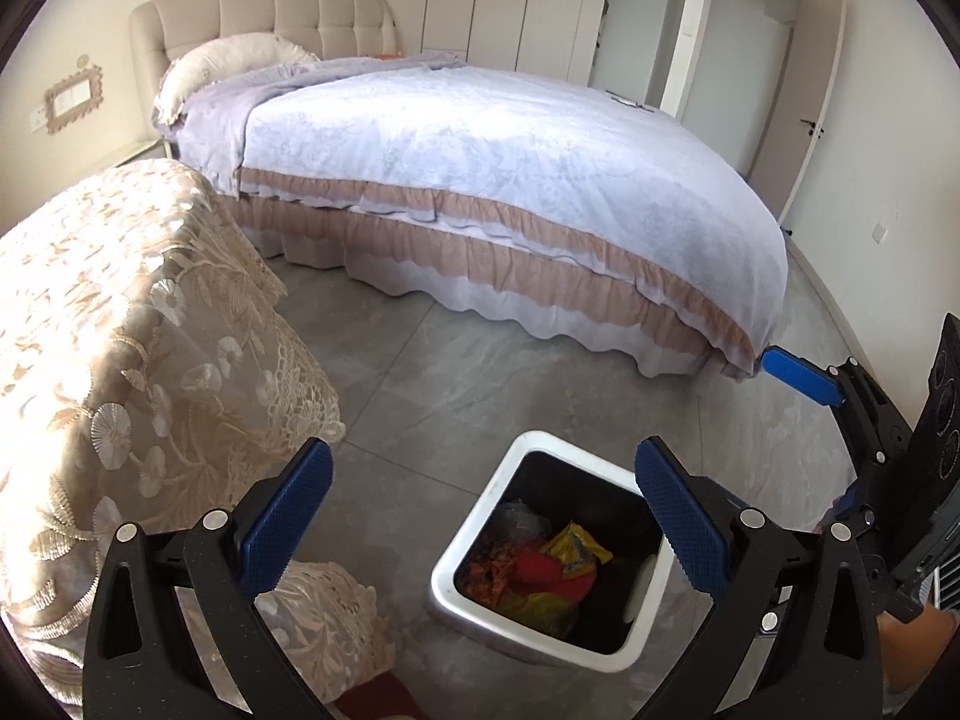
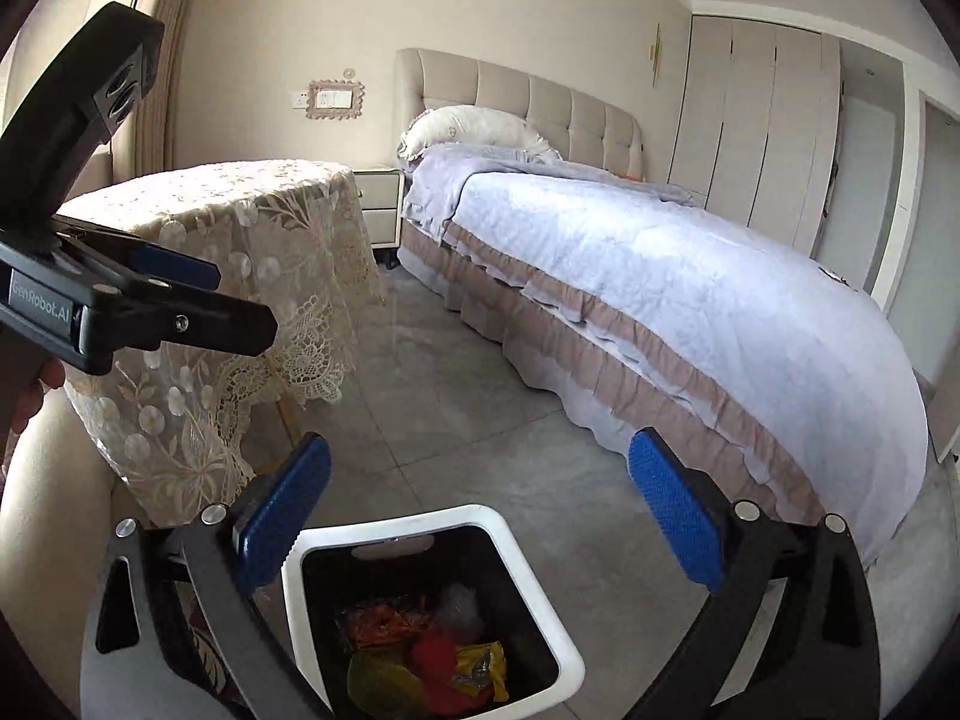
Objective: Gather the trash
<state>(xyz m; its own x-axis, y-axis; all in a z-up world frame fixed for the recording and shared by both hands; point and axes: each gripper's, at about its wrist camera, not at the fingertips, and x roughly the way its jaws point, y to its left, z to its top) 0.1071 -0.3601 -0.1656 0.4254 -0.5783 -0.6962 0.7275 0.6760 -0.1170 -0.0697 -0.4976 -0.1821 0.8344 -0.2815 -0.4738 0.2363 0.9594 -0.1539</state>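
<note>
A wide bed (image 1: 510, 180) under my view carries a pale lilac cover with a tan ruffled skirt; a frilled pillow (image 1: 234, 63) rests against its tufted headboard (image 1: 270, 18). On the near left stands a lace-draped table (image 1: 120, 312). Far off, beige wardrobe doors (image 1: 516, 0) line the wall. Grey floor tiles (image 1: 450, 372) spread between.

We have two round, wide views, one from each hand tool, both tilted down at the floor. Our left view looks down into the white bin (image 1: 474, 546) from close by. Our right view sits just over the same bin (image 2: 528, 564). Both also share the bed (image 1: 480, 168) and the lace-covered table (image 2: 240, 228).
</note>
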